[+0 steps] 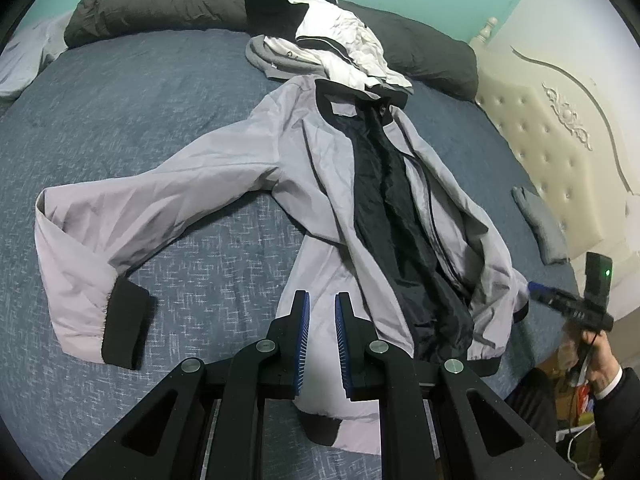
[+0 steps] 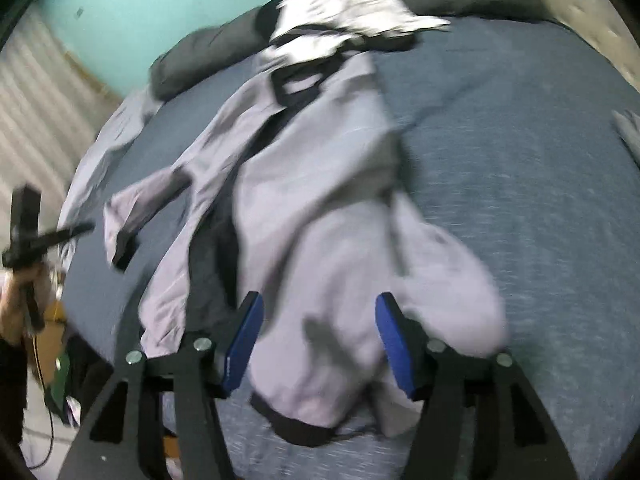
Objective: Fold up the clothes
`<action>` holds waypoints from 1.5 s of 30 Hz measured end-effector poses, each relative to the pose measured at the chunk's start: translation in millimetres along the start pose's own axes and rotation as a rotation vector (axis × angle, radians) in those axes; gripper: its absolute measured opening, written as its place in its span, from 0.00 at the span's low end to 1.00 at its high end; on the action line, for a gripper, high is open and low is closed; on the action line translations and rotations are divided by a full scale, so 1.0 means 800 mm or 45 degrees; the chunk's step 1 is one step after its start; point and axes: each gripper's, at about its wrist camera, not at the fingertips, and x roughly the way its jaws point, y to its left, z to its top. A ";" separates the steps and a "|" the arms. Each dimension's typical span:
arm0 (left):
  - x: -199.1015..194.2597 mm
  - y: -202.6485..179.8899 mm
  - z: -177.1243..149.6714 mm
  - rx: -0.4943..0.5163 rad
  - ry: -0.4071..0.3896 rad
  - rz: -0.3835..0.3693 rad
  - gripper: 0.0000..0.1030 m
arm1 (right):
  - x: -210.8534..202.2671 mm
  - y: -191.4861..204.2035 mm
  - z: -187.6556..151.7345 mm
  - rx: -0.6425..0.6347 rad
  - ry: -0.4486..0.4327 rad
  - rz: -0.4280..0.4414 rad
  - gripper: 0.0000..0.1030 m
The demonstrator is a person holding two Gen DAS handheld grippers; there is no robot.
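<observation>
We see jacket lying lengthwise ahead, collar far, hem just under L gripper, narrowly parted; R gripper, spread wide, empty, sits over right sleeve.

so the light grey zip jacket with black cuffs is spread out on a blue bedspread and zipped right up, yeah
Not zipped: in the left wrist view the light grey zip jacket with black cuffs lies open, dark lining showing. It is spread on the blue bedspread.
</observation>
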 end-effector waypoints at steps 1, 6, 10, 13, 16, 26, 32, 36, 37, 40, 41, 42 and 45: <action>0.000 -0.002 0.000 0.004 0.000 -0.004 0.14 | 0.008 0.007 0.002 -0.008 0.014 -0.007 0.58; -0.004 -0.008 -0.003 0.032 0.002 -0.015 0.14 | 0.040 0.027 0.008 0.004 0.029 -0.004 0.58; -0.004 -0.008 -0.005 0.041 0.001 -0.020 0.14 | 0.052 0.032 0.006 0.003 0.055 -0.013 0.44; -0.003 -0.005 -0.004 0.032 -0.003 -0.013 0.14 | 0.059 0.035 0.004 0.002 0.078 -0.021 0.17; -0.002 -0.003 -0.004 0.028 -0.003 -0.010 0.15 | 0.055 0.033 0.004 -0.015 0.066 -0.028 0.06; 0.012 -0.001 -0.009 0.052 0.030 -0.025 0.14 | -0.027 -0.024 0.028 -0.016 -0.069 -0.099 0.02; 0.023 -0.004 -0.009 0.057 0.039 -0.024 0.14 | -0.062 -0.096 0.059 0.029 -0.114 -0.233 0.02; 0.036 -0.005 -0.008 0.047 0.057 -0.020 0.14 | -0.077 -0.144 0.083 0.063 -0.139 -0.327 0.02; 0.039 -0.005 -0.007 0.047 0.063 -0.020 0.14 | -0.081 -0.156 0.089 0.071 -0.146 -0.351 0.02; 0.049 -0.006 -0.005 0.049 0.080 -0.011 0.14 | -0.092 -0.192 0.107 0.097 -0.165 -0.421 0.02; 0.052 -0.006 -0.005 0.049 0.083 -0.006 0.14 | -0.096 -0.204 0.113 0.105 -0.172 -0.445 0.02; 0.055 -0.004 -0.004 0.048 0.087 -0.001 0.14 | -0.100 -0.216 0.119 0.113 -0.178 -0.468 0.02; 0.064 0.002 -0.001 0.040 0.099 0.017 0.14 | -0.104 -0.252 0.142 0.142 -0.189 -0.530 0.02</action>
